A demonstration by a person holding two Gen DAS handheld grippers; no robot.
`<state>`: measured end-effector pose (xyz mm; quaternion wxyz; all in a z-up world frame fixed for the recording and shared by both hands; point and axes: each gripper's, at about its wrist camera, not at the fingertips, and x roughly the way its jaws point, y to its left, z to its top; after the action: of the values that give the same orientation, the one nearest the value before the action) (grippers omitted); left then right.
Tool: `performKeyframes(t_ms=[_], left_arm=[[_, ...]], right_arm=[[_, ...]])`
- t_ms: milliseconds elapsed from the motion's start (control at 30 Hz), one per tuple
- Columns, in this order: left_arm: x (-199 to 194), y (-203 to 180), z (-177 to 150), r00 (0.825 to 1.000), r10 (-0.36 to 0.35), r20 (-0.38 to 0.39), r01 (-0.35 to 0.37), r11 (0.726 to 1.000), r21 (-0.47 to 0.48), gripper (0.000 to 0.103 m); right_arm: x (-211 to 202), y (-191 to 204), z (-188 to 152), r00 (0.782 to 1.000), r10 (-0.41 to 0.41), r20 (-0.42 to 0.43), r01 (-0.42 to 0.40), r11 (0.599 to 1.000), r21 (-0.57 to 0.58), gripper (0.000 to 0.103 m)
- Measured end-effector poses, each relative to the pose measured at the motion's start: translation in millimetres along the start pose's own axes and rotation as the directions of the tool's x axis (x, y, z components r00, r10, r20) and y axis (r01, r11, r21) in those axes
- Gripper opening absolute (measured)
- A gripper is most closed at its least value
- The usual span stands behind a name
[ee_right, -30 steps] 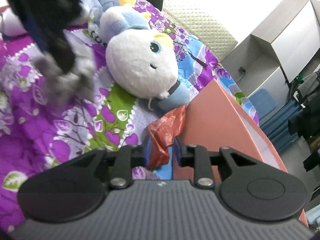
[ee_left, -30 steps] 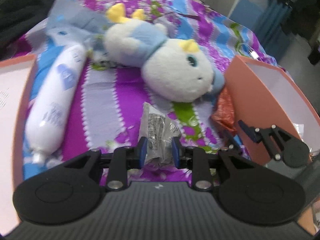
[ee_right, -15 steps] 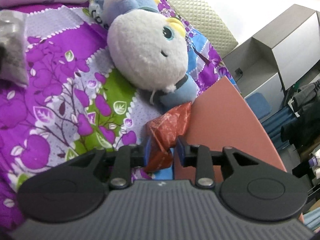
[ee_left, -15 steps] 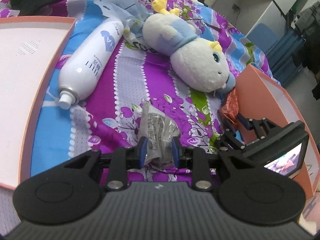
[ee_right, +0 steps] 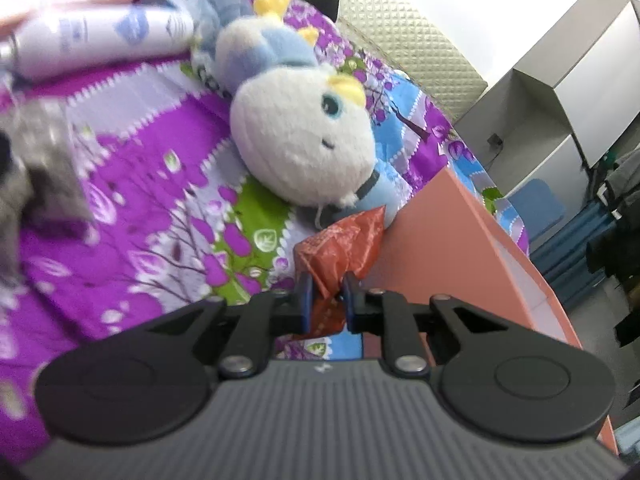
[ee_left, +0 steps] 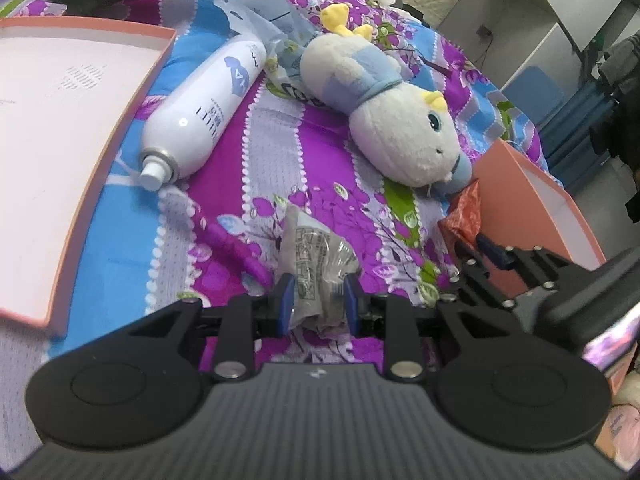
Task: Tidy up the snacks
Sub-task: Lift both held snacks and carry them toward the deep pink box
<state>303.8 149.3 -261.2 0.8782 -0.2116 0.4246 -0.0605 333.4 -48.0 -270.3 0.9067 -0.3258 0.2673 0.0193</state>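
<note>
A crinkled clear-and-silver snack packet sticks up from my left gripper, which is shut on its lower end just above the purple floral bedspread. A red snack packet leans against the outer wall of the salmon-pink box. My right gripper has its jaws closing on the packet's lower corner, and both pads press the foil. The left wrist view shows the same red packet with the right gripper at its base, beside the pink box.
A white-and-blue plush toy lies mid-bed, a white spray bottle to its left, a thin plastic bag behind. A shallow pink box lid lies at the left. Grey cabinets stand beyond the bed.
The left gripper has shifted with its packet, bringing the pink lid and the bottle fully into view. The right gripper's jaws have narrowed on the red packet.
</note>
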Motion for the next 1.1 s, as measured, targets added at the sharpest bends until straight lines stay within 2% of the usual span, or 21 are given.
performKeyframes(t_ms=[100, 233, 300, 367, 533, 600, 700, 800, 900, 967, 1100], left_arm=[[-9, 0, -5, 1.0, 0.019, -0.006, -0.019, 1.0, -0.004, 0.03], [-25, -1, -17, 1.0, 0.027, -0.015, -0.028, 1.0, -0.015, 0.03], [-29, -2, -26, 0.999, 0.034, -0.033, -0.034, 0.999, -0.003, 0.03], [-34, -1, -36, 0.998, 0.047, -0.05, -0.047, 0.999, -0.01, 0.03], [-55, 1, -59, 0.996, 0.064, -0.062, -0.066, 0.997, -0.032, 0.03], [-63, -2, -66, 0.995, 0.077, -0.064, -0.079, 0.997, -0.026, 0.03], [-74, -2, -78, 0.994, 0.087, -0.066, -0.089, 0.995, -0.037, 0.03], [-81, 1, -88, 0.994, 0.087, -0.064, -0.092, 0.993, -0.071, 0.031], [-89, -2, -95, 0.993, 0.097, -0.066, -0.1, 0.993, -0.057, 0.031], [-92, -3, -98, 0.992, 0.108, -0.069, -0.112, 0.992, -0.053, 0.032], [-95, -4, -103, 0.991, 0.112, -0.073, -0.116, 0.992, -0.054, 0.034]], right_arm=[[-19, -9, 5, 1.0, 0.024, 0.015, -0.024, 0.999, 0.024, 0.019], [-50, -29, 13, 0.995, 0.099, 0.034, -0.102, 0.989, 0.109, 0.019], [-63, -42, 12, 0.982, 0.187, 0.028, -0.189, 0.962, 0.195, 0.019], [-74, -49, 8, 0.969, 0.246, 0.021, -0.243, 0.934, 0.264, 0.019], [-104, -61, -12, 0.944, 0.329, 0.032, -0.318, 0.878, 0.358, 0.019], [-112, -65, -21, 0.926, 0.375, 0.047, -0.361, 0.844, 0.396, 0.019], [-122, -66, -35, 0.885, 0.461, 0.059, -0.435, 0.777, 0.454, 0.019], [-127, -63, -49, 0.849, 0.526, 0.057, -0.48, 0.72, 0.502, 0.019], [-135, -60, -62, 0.815, 0.578, 0.054, -0.509, 0.666, 0.545, 0.019], [-138, -57, -69, 0.801, 0.596, 0.054, -0.518, 0.645, 0.561, 0.019], [-138, -50, -82, 0.792, 0.609, 0.031, -0.518, 0.646, 0.561, 0.021]])
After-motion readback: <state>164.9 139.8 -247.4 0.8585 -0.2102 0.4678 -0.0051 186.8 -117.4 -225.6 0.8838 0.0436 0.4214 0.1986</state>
